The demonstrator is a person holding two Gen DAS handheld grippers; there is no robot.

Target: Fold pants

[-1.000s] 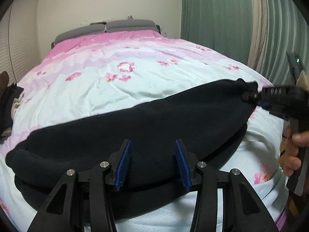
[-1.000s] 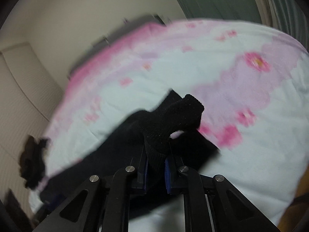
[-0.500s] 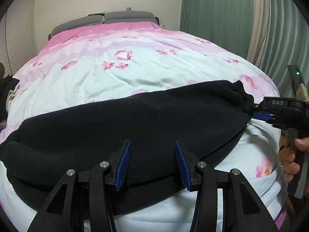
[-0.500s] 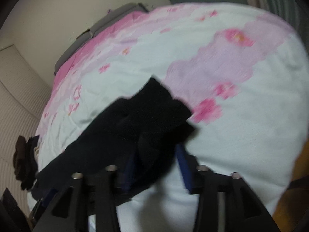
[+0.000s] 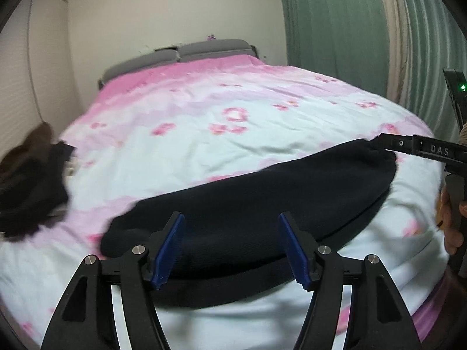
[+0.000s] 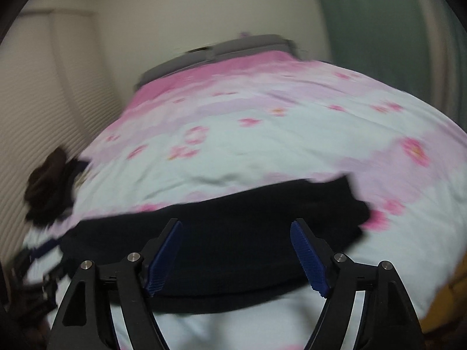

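The black pants (image 5: pixel 262 204) lie folded lengthwise across the near part of the bed, also seen in the right wrist view (image 6: pixel 233 227). My left gripper (image 5: pixel 230 250) hovers just above their near edge. Its jaws are opening, and no cloth is pinched between the blue pads. My right gripper (image 6: pixel 236 258) is opening too, wide apart over the pants' right end and holding nothing. In the left wrist view one of its black fingers (image 5: pixel 408 145) reaches in from the right beside that end, with a hand (image 5: pixel 451 221) on the handle.
The bedspread (image 5: pixel 233 143) is pale blue and pink with flowers. A pile of dark clothes (image 5: pixel 32 180) sits at the bed's left edge. A grey headboard (image 5: pixel 181 55) stands at the far end, with green curtains (image 5: pixel 335 29) on the right and a slatted wall (image 6: pixel 35 122) on the left.
My right gripper has let go of the pants' end and opened wide; that end now lies on the bed. Both grippers have pulled back and up, and the left jaws have widened.
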